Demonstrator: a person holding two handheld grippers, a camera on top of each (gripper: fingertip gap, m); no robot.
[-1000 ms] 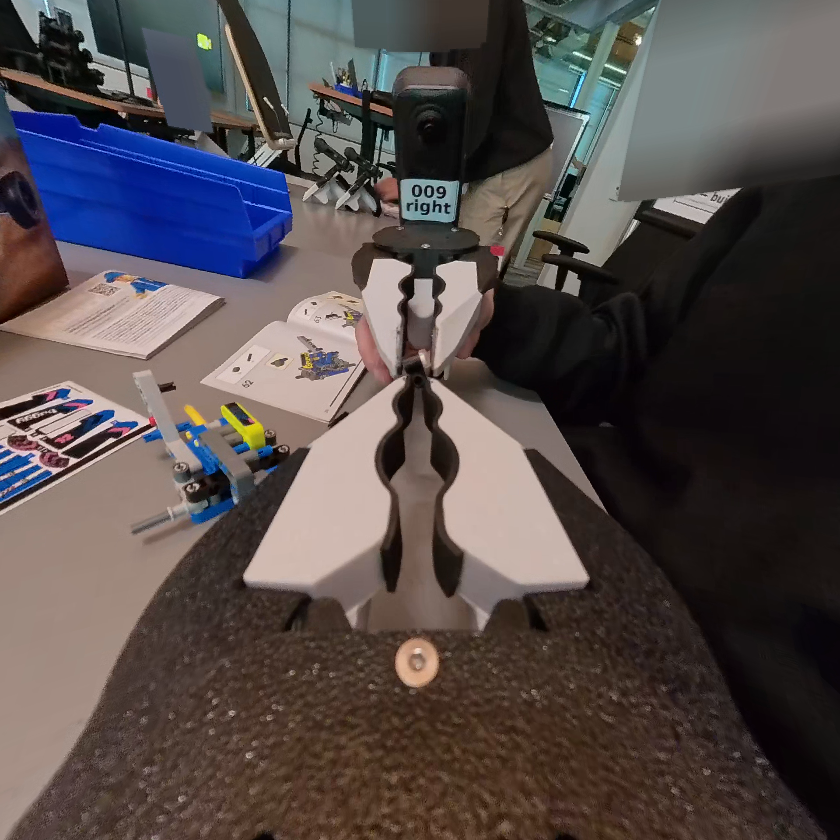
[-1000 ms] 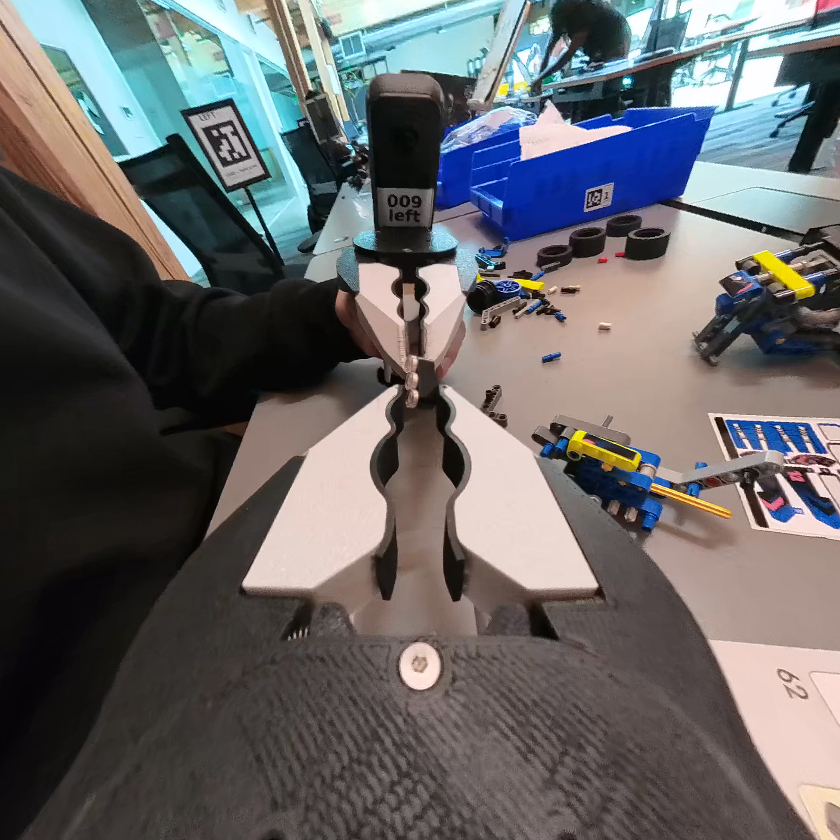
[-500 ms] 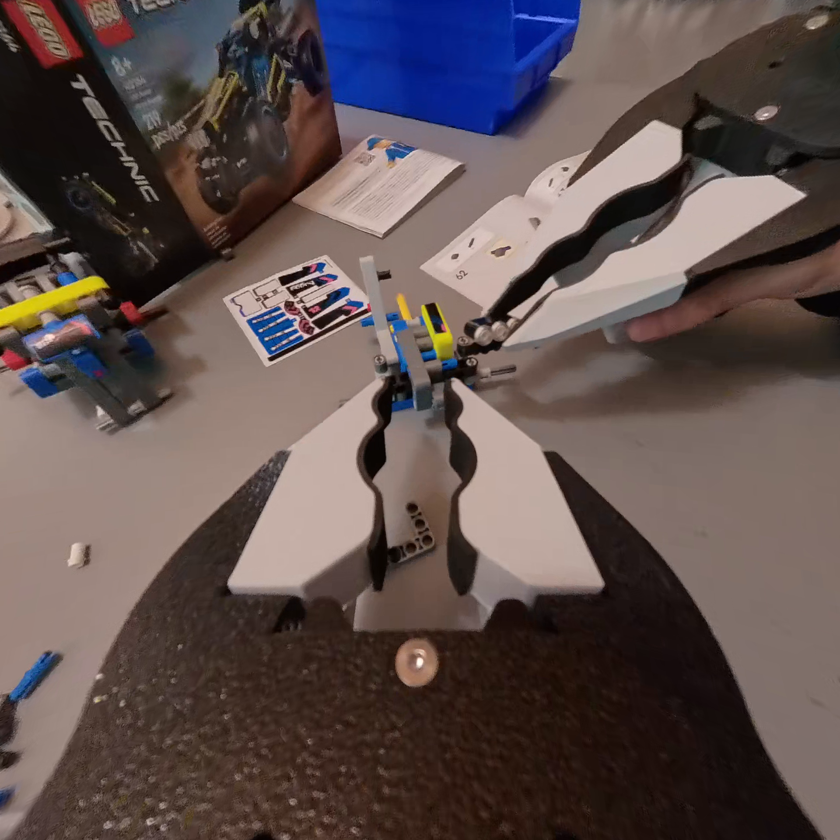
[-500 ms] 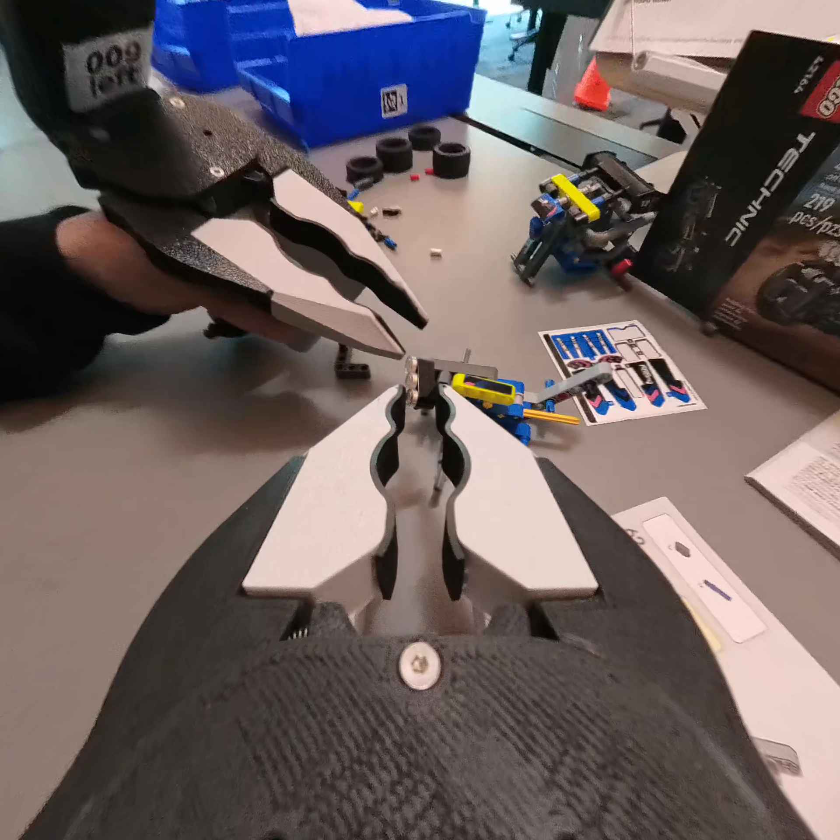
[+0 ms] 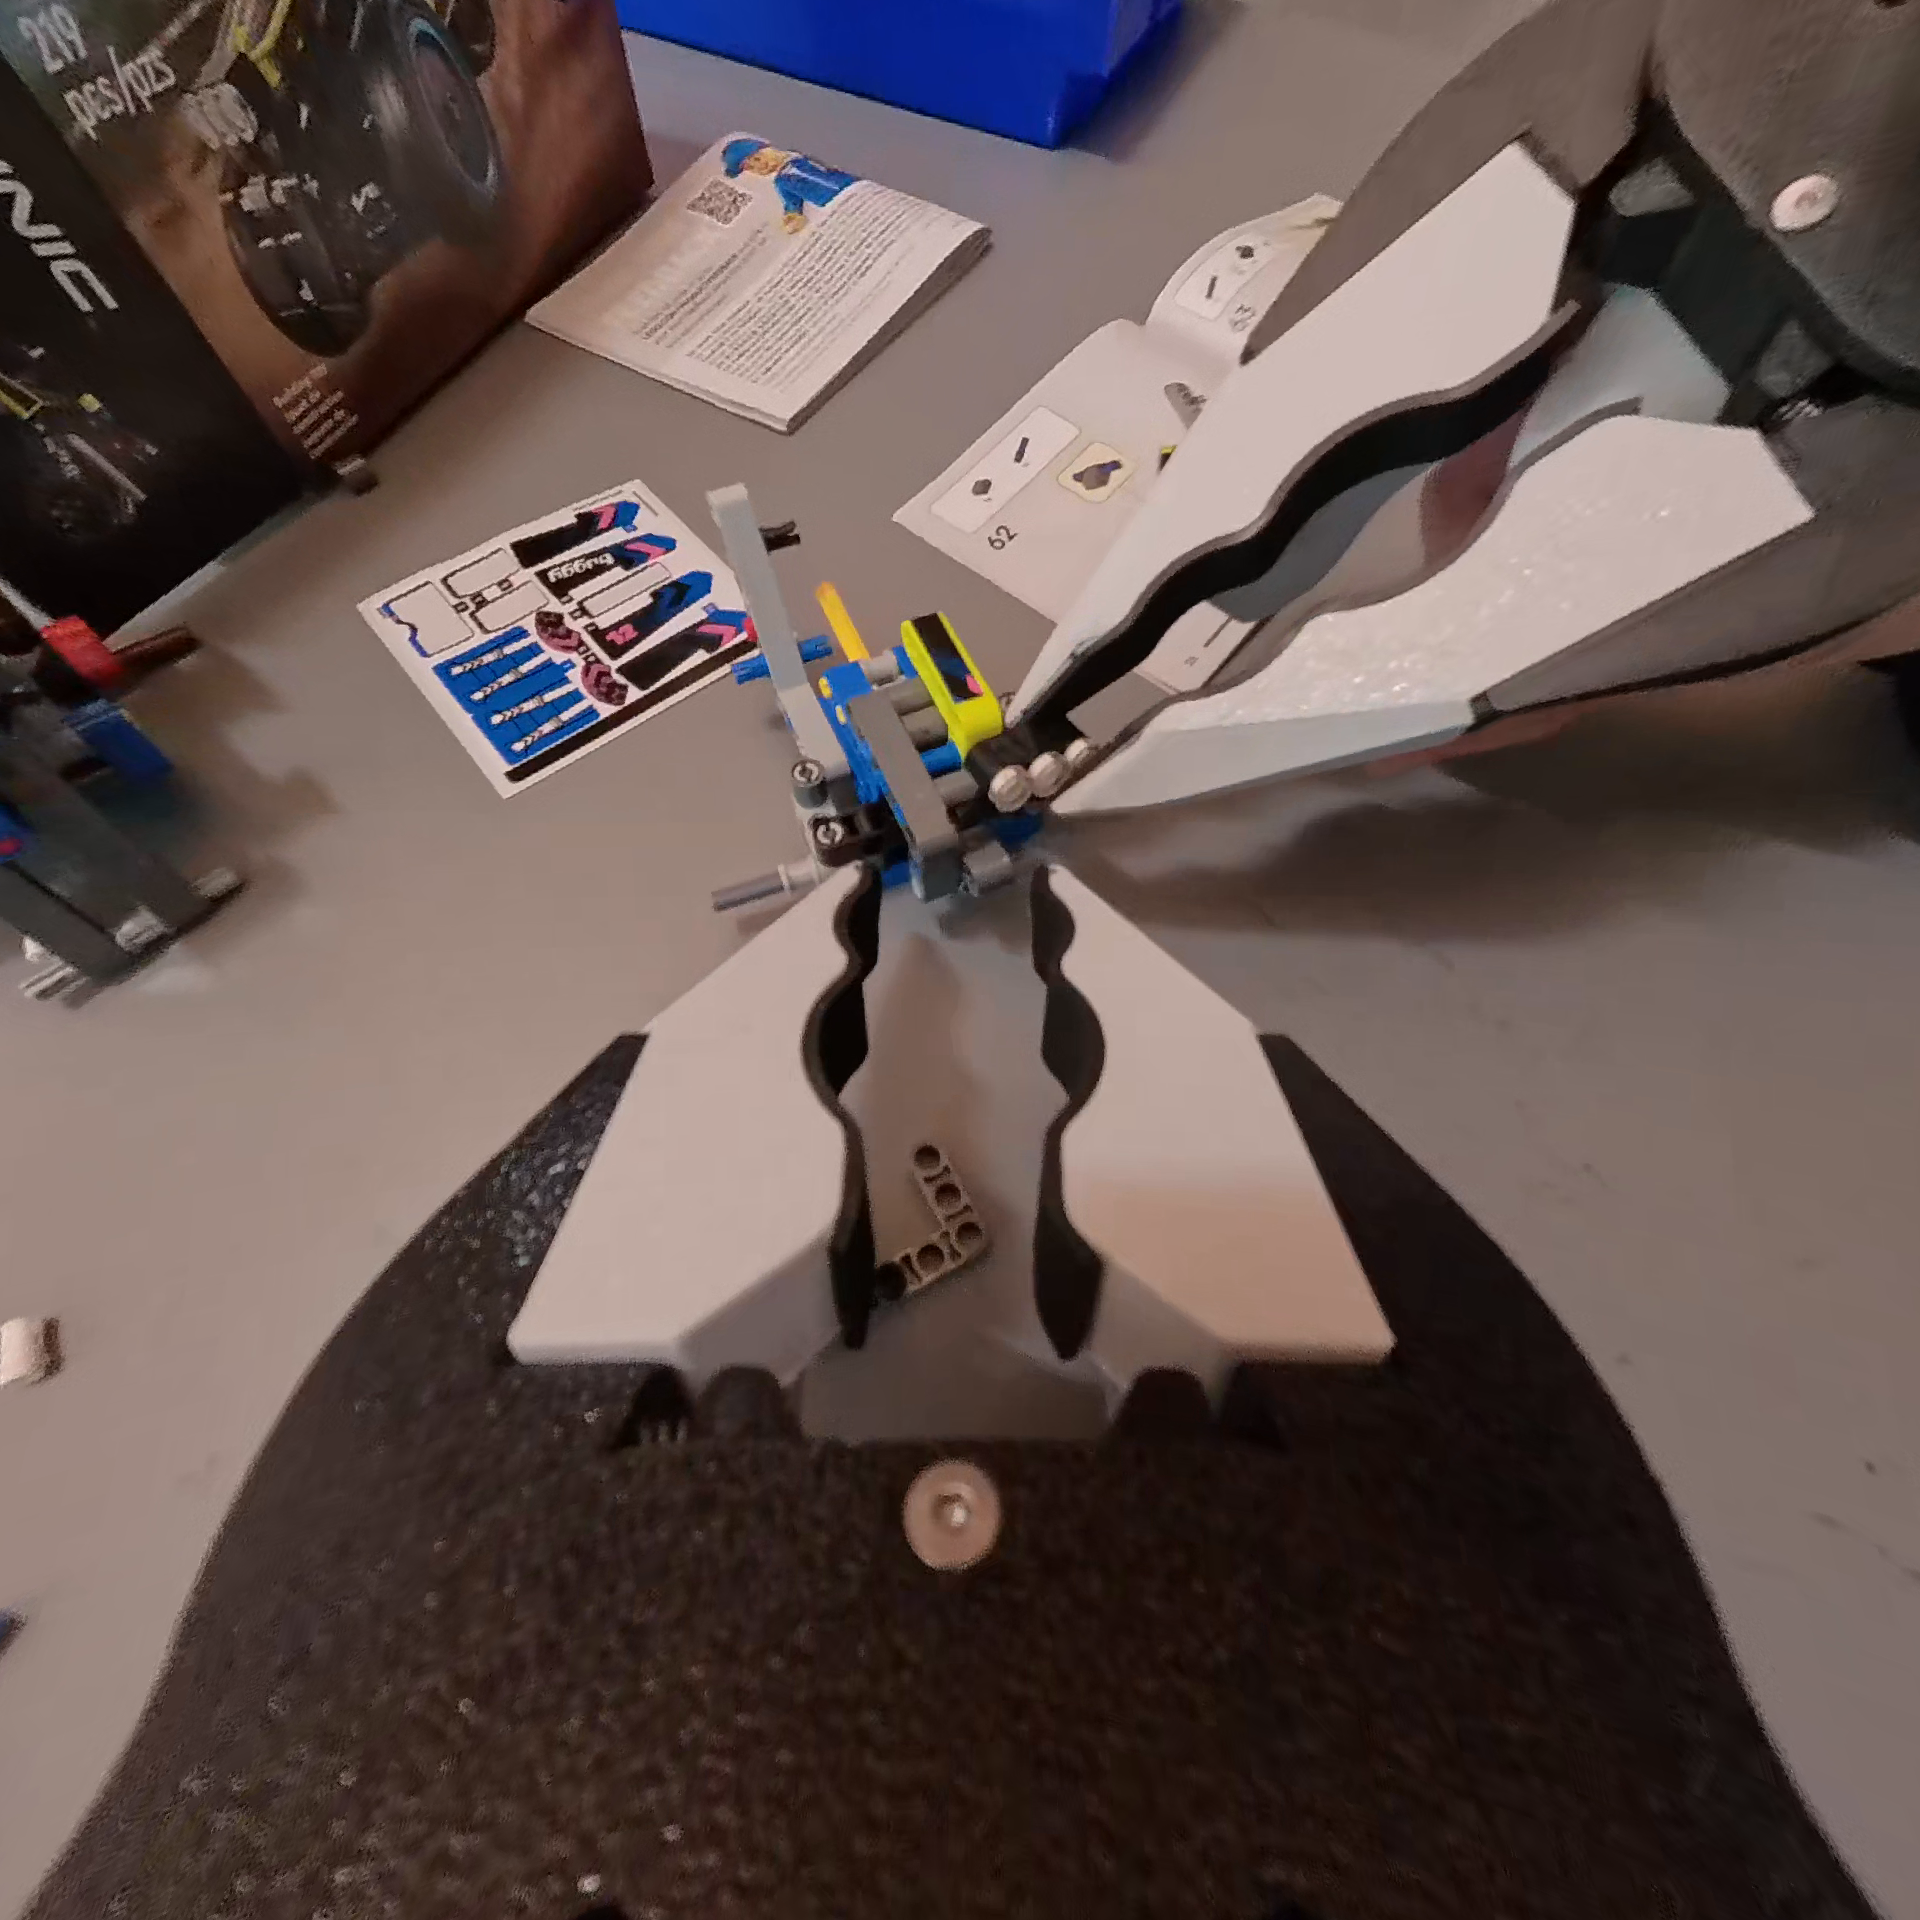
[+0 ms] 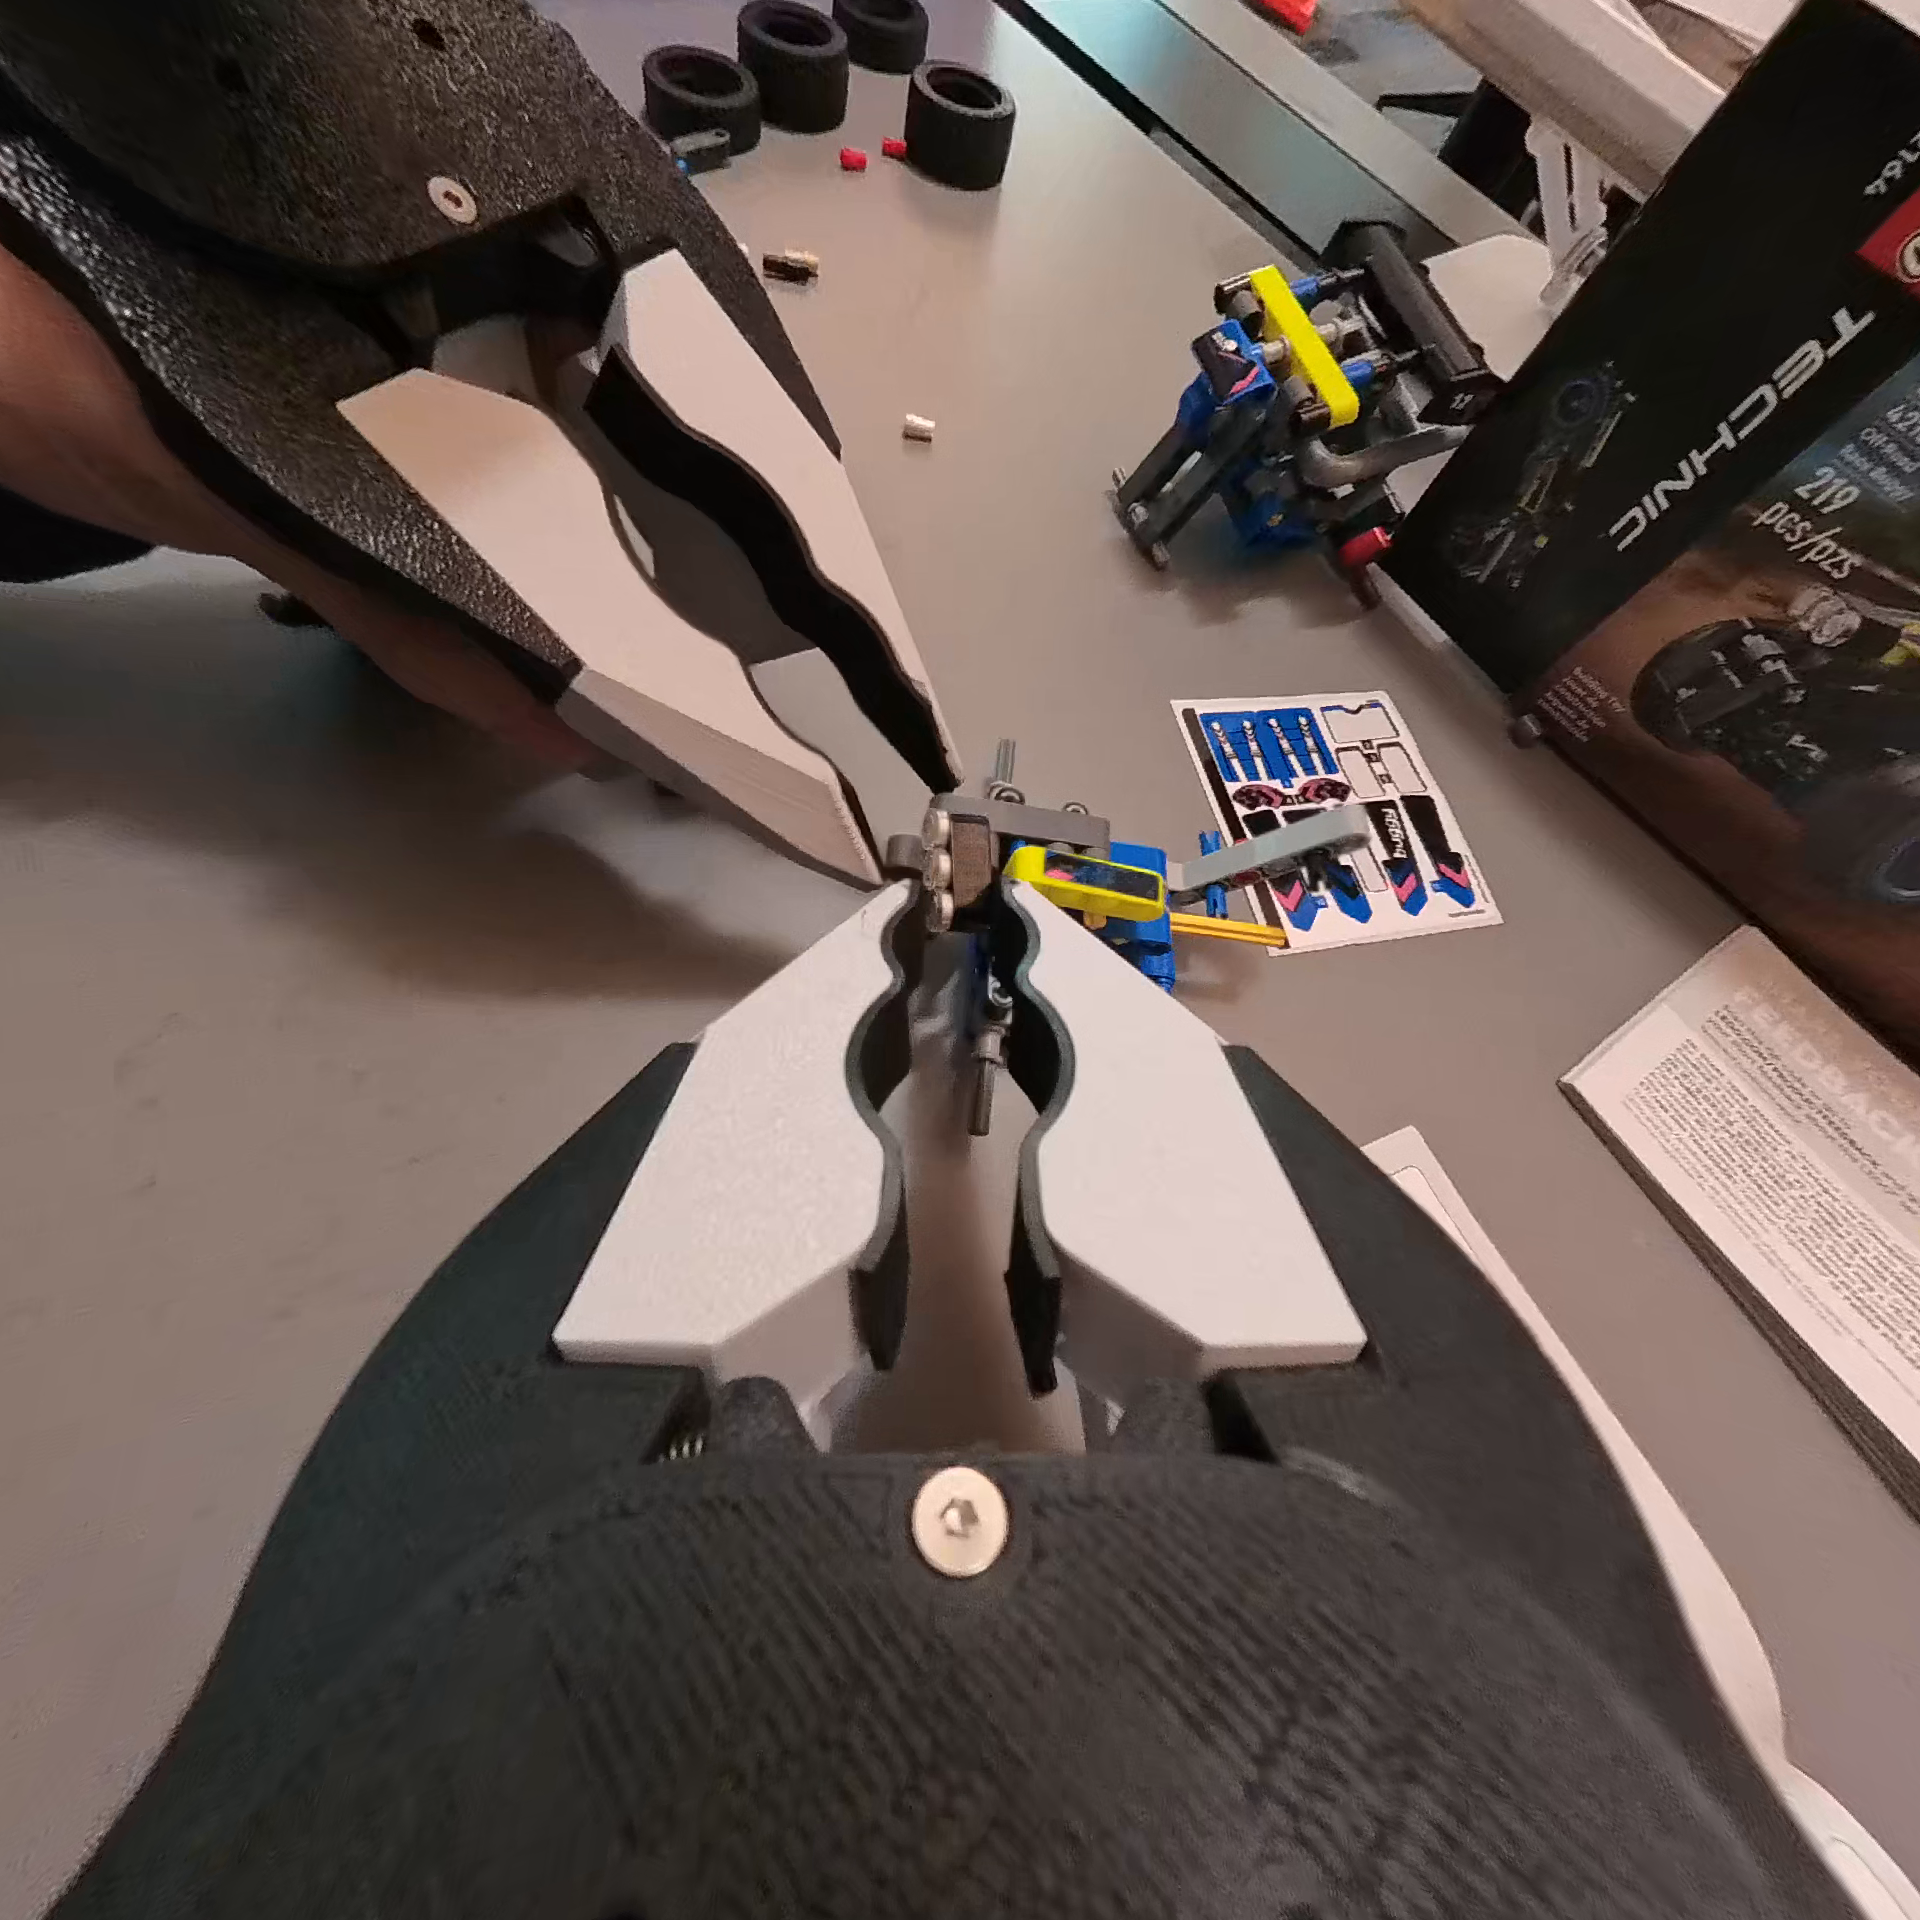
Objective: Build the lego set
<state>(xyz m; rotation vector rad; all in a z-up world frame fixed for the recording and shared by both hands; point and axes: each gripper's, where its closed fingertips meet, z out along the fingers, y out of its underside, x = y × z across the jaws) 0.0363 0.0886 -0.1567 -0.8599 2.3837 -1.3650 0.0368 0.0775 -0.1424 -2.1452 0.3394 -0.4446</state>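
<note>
Grey and smooth, the worktop (image 5: 312,1039) is spread with parts of a toy set. A small blue, yellow and grey lego build (image 5: 894,758) is seen near the middle of it, between the tips of both tools. The left tool (image 5: 951,883) is held partly open, with its tips at the near end of the build; whether they press on it cannot be told. A small grey L-shaped piece (image 5: 940,1226) is seen on the worktop between that tool's fingers, farther back. The right tool (image 6: 961,914) is closed on a small black and grey piece (image 6: 951,868) with round studs, which is held against the side of the build. A sticker sheet (image 5: 561,634) is laid flat just beyond the build. An open instruction book (image 5: 1049,488) is partly hidden under the right tool, and a second booklet (image 5: 769,281) is laid near a dark set box (image 5: 260,208) that is stood upright on the worktop. A second, bigger blue and yellow build (image 6: 1299,405) is placed beside the box. Four black tyres (image 6: 821,73) and a few tiny loose bits are scattered at the far side in the right wrist view. A blue bin (image 5: 935,52) is seen at the back edge. Little of the room is shown beyond the worktop.
</note>
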